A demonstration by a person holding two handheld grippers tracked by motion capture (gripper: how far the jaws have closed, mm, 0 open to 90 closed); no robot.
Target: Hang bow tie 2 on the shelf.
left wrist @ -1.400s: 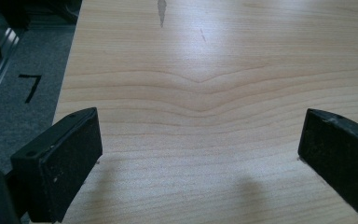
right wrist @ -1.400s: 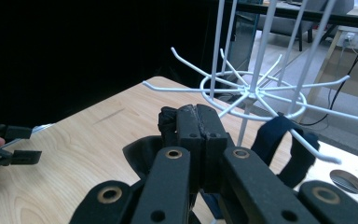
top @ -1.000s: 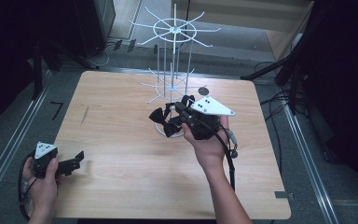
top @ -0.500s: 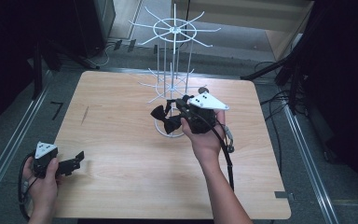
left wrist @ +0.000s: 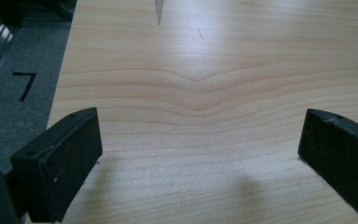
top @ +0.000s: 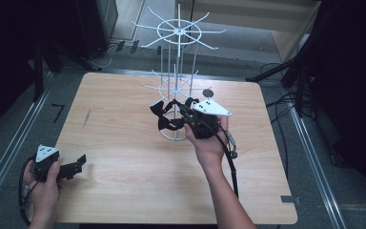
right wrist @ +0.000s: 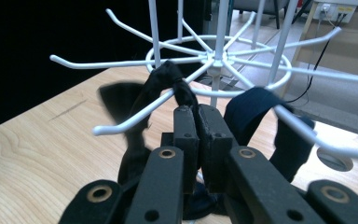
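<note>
A black bow tie (top: 163, 118) with a black strap hangs at the lower tier of a white wire rack (top: 177, 33) at the table's far middle. In the right gripper view the strap (right wrist: 168, 77) lies over one of the rack's hooks (right wrist: 135, 114), with the bow (right wrist: 121, 105) to its left. My right gripper (right wrist: 198, 112) is shut on the strap just below that hook. Its jaws have just eased apart a little, with the strap still between them. The left gripper (top: 78, 163) rests at the table's near left edge. Its jaws (left wrist: 200, 140) stand wide open over bare wood.
A small dark round disc (top: 208, 92) lies on the wooden table (top: 124, 157) right of the rack's foot. Metal rails (top: 9, 157) run along both sides of the table. Cables lie on the floor at the right, and a black "7" mark (left wrist: 24, 84) at the left.
My right hand has sunk a little by the rack, with the bow tie's strap in its jaws. The left hand has stayed where it was.
</note>
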